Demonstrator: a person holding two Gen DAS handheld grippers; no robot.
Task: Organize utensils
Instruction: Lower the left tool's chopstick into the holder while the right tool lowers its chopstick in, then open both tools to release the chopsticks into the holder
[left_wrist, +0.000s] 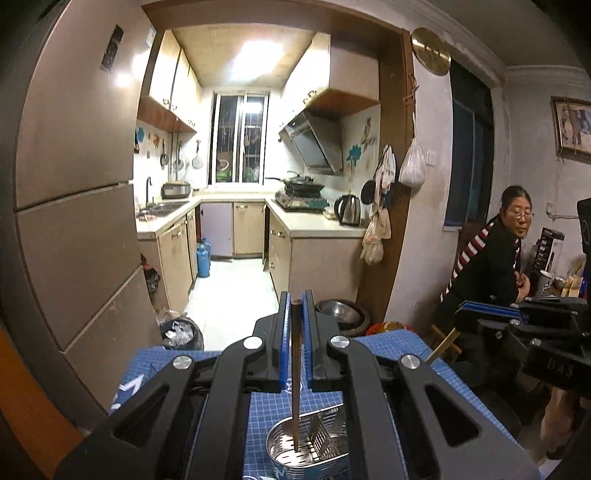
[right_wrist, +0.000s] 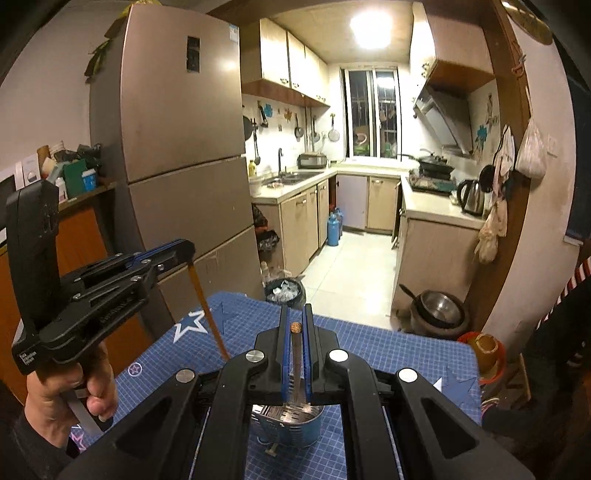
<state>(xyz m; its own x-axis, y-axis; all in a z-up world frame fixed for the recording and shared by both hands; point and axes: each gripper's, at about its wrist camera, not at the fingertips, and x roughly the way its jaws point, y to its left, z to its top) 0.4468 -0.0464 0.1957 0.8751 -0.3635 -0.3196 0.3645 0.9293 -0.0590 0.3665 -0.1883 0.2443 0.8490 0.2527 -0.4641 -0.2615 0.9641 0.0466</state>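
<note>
My left gripper (left_wrist: 295, 299) is shut on a brown chopstick (left_wrist: 296, 373) that hangs straight down, its tip inside a metal utensil holder (left_wrist: 308, 443) on the blue grid mat. In the right wrist view the left gripper (right_wrist: 184, 251) shows at the left with that chopstick (right_wrist: 207, 310) slanting down. My right gripper (right_wrist: 295, 314) is shut on a second chopstick (right_wrist: 296, 363) with a patterned end, held upright over the same holder (right_wrist: 288, 424). The right gripper (left_wrist: 491, 310) also shows in the left wrist view.
The blue grid mat (right_wrist: 369, 339) covers a small table. Beyond it are a fridge (right_wrist: 177, 147), a bin with a bag (right_wrist: 284, 291), a pot with a metal bowl (right_wrist: 439, 310) on the floor, and the kitchen. A seated person (left_wrist: 495, 251) is at the right.
</note>
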